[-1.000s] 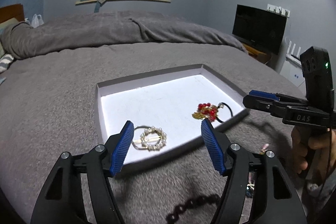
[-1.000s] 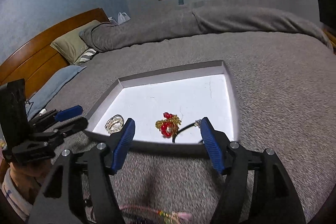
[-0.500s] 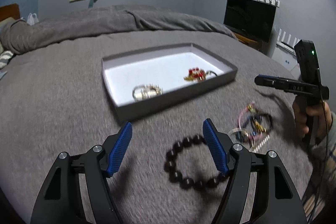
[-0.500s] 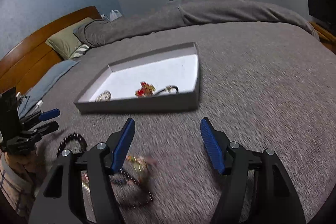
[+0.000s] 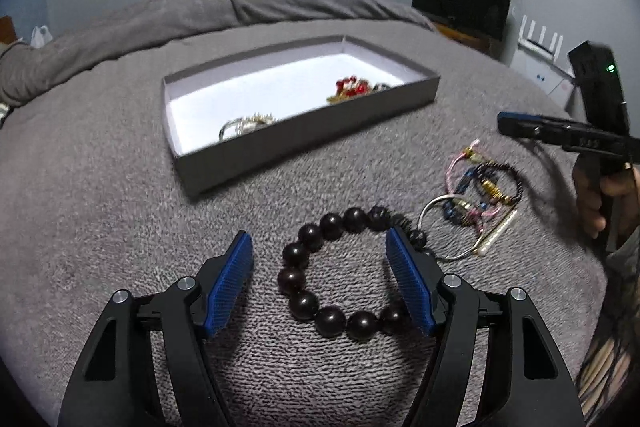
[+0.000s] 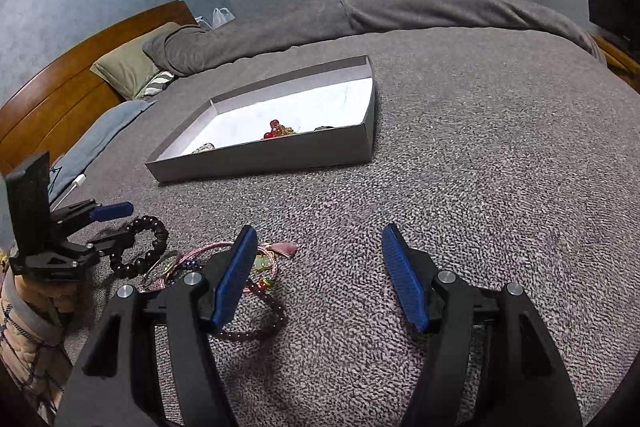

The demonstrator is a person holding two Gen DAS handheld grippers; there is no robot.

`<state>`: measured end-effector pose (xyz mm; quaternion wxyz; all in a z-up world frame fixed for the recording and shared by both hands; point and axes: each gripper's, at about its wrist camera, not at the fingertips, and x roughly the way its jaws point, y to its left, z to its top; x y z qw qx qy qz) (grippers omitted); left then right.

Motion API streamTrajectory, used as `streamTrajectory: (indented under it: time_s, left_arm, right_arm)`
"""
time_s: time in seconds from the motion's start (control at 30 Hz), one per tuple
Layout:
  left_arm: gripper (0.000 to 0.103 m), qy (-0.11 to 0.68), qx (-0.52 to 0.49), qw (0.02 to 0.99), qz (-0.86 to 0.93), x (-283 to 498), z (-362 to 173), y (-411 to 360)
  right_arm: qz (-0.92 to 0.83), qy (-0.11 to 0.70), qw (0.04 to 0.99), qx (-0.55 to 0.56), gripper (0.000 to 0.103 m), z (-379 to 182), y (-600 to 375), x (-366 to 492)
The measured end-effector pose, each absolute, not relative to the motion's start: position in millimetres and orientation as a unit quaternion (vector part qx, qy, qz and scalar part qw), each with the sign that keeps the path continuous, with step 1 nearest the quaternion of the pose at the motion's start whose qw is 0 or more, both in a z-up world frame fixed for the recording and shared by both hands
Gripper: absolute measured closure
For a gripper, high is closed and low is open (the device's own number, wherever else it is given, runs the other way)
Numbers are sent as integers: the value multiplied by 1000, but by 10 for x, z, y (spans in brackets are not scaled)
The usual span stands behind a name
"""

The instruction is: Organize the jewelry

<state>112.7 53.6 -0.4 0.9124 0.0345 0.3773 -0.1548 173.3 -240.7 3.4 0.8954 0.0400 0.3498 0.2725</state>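
Left wrist view: two pieces are stowed in the grey box (image 5: 248, 163), a dark bead bracelet (image 5: 340, 267) and tangled cord bracelets (image 5: 480, 191) are left on the bedspread.
The left gripper (image 5: 320, 259) is held apart, unclamped; the bead bracelet lies mostly between its jaws.

Right wrist view: the right gripper (image 6: 316, 259) is held apart and empty; the cord bracelets (image 6: 256, 267) lie at its left jaw, the box (image 6: 280, 151) farther off.

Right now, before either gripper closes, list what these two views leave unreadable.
- Dark bead bracelet, left wrist view: its right side sits behind the left gripper's right finger.
- Pile of thin bracelets, right wrist view: partly covered by the right gripper's left finger; individual pieces cannot be separated.
- Pearl piece and red beaded piece in the grey box: the near wall cuts off their lower parts in both views.
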Motion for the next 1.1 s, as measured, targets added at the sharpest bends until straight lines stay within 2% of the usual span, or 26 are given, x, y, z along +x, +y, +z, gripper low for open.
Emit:
streamTrajectory:
  time_s: [0.2,0.27,0.4,0.8,1.0,1.1]
  left_arm:
    - [65,395,34,907,-141,1188,-74,566]
    - [79,395,35,907,-139,1190,-77,568]
    - [87,385,38,914,-124,1180,-56,583]
    - [87,388,29,913,-118,1228,-73,616]
    - [80,394,30,911,-115,1244,-101,603]
    - [76,399,33,910,-111,1255,-126,594]
  right_arm:
    - [274,349,895,35,38,44,-2387,1706]
    - [276,350,895,33,38,44,-2374,1702]
    - [280,353,892,28,38,30,-2353,1694]
    - [294,366,883,-3,40,-65,-2270,1607]
    - [298,377,876,-40,60,-145,-2175,1486]
    - [301,379,874,-41,60,-155,-2172,1465]
